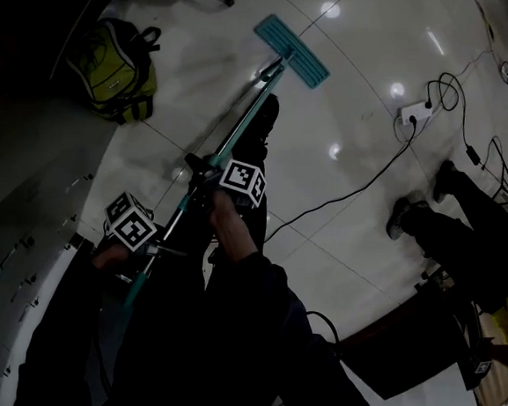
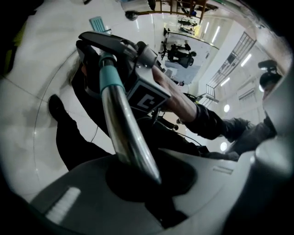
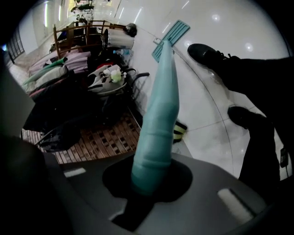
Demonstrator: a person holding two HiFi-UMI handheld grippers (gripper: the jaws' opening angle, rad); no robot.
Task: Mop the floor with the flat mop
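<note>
the floor [image 1: 361, 92] is pale glossy tile with thin dark joints, dotted with glare from ceiling lights; in the head view the mop [image 1: 291, 51] rests its teal flat head on the tiles at about 12 o'clock; a yellow-green backpack [image 1: 115, 69] sits at 10 o'clock; a white power strip [image 1: 414, 112] lies at 2 o'clock, with black cables [image 1: 361, 188] trailing from it across the tiles toward the centre; a bystander's dark shoes [image 1: 400, 217] stand at 3 o'clock; the mopper's own black shoe [image 1: 263, 119] is planted near the mop head, on its 6 o'clock side
</note>
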